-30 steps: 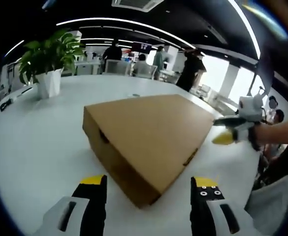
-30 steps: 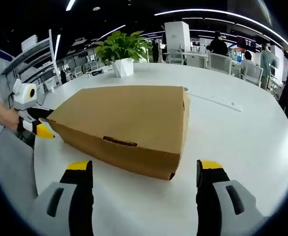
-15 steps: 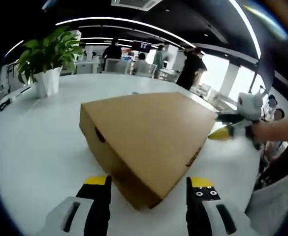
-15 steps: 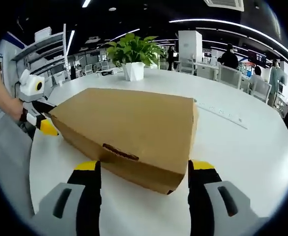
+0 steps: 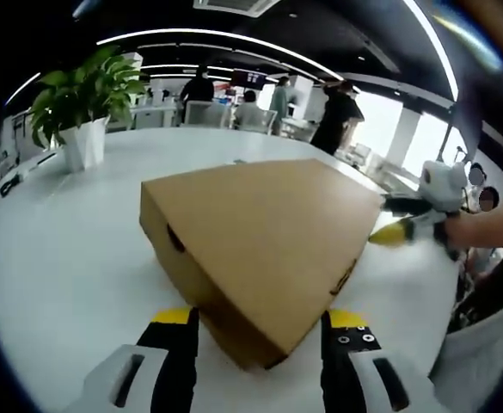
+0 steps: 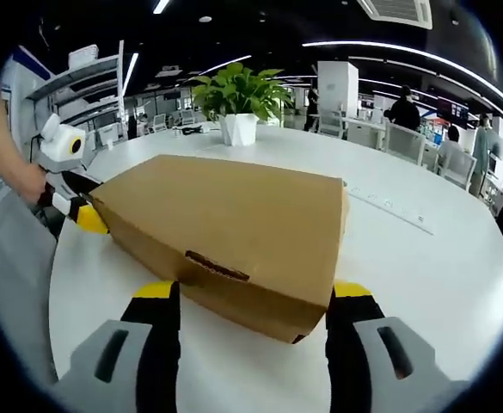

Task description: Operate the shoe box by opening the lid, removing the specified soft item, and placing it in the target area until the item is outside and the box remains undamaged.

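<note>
The shoe box point(image 5: 260, 241), plain brown cardboard with its lid down, sits flat on the round white table point(image 5: 53, 249), so nothing of the soft item inside can be seen. In the left gripper view one bottom corner of the box points straight into the gap of the left gripper point(image 5: 257, 325), whose yellow-tipped jaws stand spread wide on either side of that corner, gripping nothing. In the right gripper view the right gripper point(image 6: 253, 297) is likewise spread apart and empty, facing a side wall with a dark slot point(image 6: 217, 266); its jaws flank the lower edge near the right-hand corner. The box's long axis runs across between the two grippers, so each meets a different end, and both look about equally close. The lid seam appears to be the thing to catch next, a judgement only. A potted plant point(image 6: 238, 95) stands well beyond the box, with people and chairs far behind
</note>
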`<move>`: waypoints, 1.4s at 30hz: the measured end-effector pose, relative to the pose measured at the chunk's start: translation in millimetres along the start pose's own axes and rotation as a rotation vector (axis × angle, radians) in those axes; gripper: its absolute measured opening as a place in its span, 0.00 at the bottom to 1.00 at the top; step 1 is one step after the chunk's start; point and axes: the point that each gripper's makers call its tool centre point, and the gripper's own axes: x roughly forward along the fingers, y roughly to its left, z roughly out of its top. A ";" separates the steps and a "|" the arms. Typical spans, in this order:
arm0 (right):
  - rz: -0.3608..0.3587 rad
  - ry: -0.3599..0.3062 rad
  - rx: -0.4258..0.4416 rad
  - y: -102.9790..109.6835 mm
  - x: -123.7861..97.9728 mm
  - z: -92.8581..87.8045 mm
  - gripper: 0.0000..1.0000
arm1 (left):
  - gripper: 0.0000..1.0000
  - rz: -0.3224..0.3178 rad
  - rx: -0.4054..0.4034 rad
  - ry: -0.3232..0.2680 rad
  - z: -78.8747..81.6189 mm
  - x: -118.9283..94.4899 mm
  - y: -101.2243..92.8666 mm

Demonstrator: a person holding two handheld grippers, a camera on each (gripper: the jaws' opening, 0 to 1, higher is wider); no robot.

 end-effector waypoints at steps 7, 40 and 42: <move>-0.013 0.010 -0.010 2.5 0.3 0.6 0.64 | 0.56 -0.005 0.016 0.003 -1.5 0.5 0.6; -0.099 0.050 0.007 52.5 -4.4 -5.1 0.61 | 0.53 -0.053 0.079 0.031 -21.2 -33.1 26.1; -0.106 0.053 0.007 56.2 -4.8 -5.7 0.60 | 0.53 -0.056 0.084 0.032 -22.6 -36.1 28.5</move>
